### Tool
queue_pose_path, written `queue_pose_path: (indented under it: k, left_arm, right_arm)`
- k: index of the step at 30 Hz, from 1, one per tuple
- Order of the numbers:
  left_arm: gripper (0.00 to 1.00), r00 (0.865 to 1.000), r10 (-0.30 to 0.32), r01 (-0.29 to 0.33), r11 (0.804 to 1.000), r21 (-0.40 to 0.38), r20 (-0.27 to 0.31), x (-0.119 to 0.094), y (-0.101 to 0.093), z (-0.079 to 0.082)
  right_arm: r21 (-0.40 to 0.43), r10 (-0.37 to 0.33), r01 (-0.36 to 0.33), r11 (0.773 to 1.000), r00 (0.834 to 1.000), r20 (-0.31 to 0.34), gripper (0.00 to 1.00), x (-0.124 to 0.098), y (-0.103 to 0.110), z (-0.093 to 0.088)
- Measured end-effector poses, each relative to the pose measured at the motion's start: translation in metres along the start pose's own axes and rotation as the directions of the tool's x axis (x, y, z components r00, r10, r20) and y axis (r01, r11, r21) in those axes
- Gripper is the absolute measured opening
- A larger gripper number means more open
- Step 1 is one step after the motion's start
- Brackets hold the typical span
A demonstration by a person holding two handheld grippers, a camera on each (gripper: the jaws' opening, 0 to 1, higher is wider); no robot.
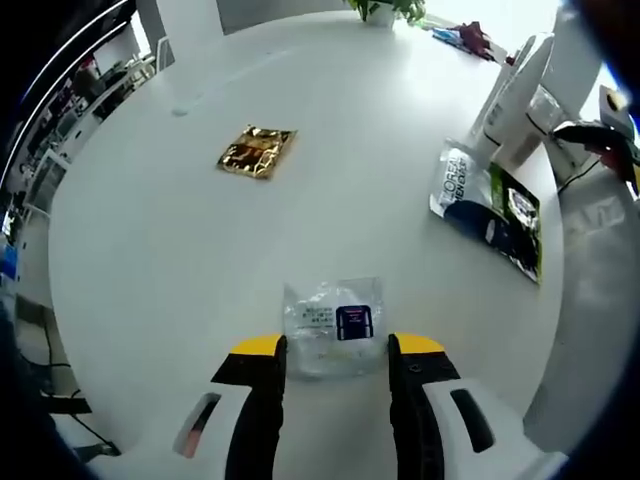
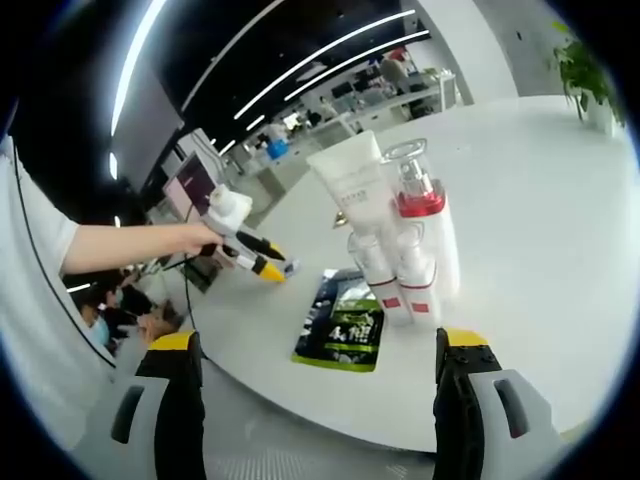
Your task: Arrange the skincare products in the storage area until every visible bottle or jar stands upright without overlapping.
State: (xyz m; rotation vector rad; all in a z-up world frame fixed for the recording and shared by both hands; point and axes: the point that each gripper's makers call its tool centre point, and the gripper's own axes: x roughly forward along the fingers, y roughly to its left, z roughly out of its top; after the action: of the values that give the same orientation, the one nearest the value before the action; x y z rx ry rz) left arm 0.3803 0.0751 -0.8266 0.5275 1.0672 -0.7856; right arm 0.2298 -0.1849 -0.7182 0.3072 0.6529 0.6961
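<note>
Spanning both views is a round white table (image 1: 180,250) in an open office with ceiling light strips and desks behind. Left gripper (image 1: 337,352): jaws open a moderate width, tips just beside a clear sachet (image 1: 333,325) lying flat, nothing held. Count on the table: one gold sachet (image 1: 257,151), two dark flat packets (image 1: 497,215), one potted plant (image 1: 385,9). Right gripper (image 2: 317,345): jaws wide, empty. Ahead: one upright cluster of about four white bottles and tubes (image 2: 400,235), beside the dark packets.
</note>
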Motion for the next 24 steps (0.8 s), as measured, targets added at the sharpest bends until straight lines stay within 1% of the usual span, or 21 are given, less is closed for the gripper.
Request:
queue_pose_path:
  k: [1, 5, 8, 11, 13, 18, 24]
  left_arm:
    - [0.45, 1.0, 0.001, -0.001, 1.0, 0.004, 0.003, -0.001, 0.001, 0.0]
    - [0.45, 0.999, 0.001, -0.002, 1.0, 0.027, 0.041, -0.009, -0.006, 0.009]
    - [0.45, 0.998, 0.0, -0.004, 0.998, 0.056, 0.058, -0.016, -0.013, 0.014]
    - [0.45, 0.997, 0.004, -0.01, 0.996, 0.087, 0.077, -0.021, -0.012, 0.018]
    - [0.45, 0.995, 0.0, -0.01, 0.994, 0.109, 0.095, -0.028, -0.02, 0.024]
    - [0.45, 0.992, 0.002, -0.021, 0.988, 0.154, 0.126, -0.037, -0.026, 0.029]
    - [0.45, 0.987, 0.012, -0.045, 0.977, 0.207, 0.158, -0.058, -0.049, 0.04]
  right_arm:
    - [0.0, 0.0, 0.0, 1.0, 1.0, 0.0, 0.96, 0.0, 0.0, 0.0]
    - [-0.003, 0.012, -0.012, 1.0, 1.0, 0.005, 0.95, 0.0, 0.002, 0.001]
    - [-0.009, 0.015, -0.015, 1.0, 1.0, 0.006, 0.95, 0.001, 0.002, 0.001]
    - [-0.01, 0.02, -0.02, 1.0, 1.0, 0.011, 0.94, 0.001, 0.002, 0.002]
    - [-0.014, 0.028, -0.027, 1.0, 1.0, 0.011, 0.94, 0.001, 0.003, 0.002]
    - [-0.025, 0.037, -0.037, 0.999, 0.999, 0.014, 0.93, 0.001, 0.004, 0.002]
    - [-0.04, 0.055, -0.054, 0.998, 0.998, 0.015, 0.93, 0.002, 0.007, 0.002]
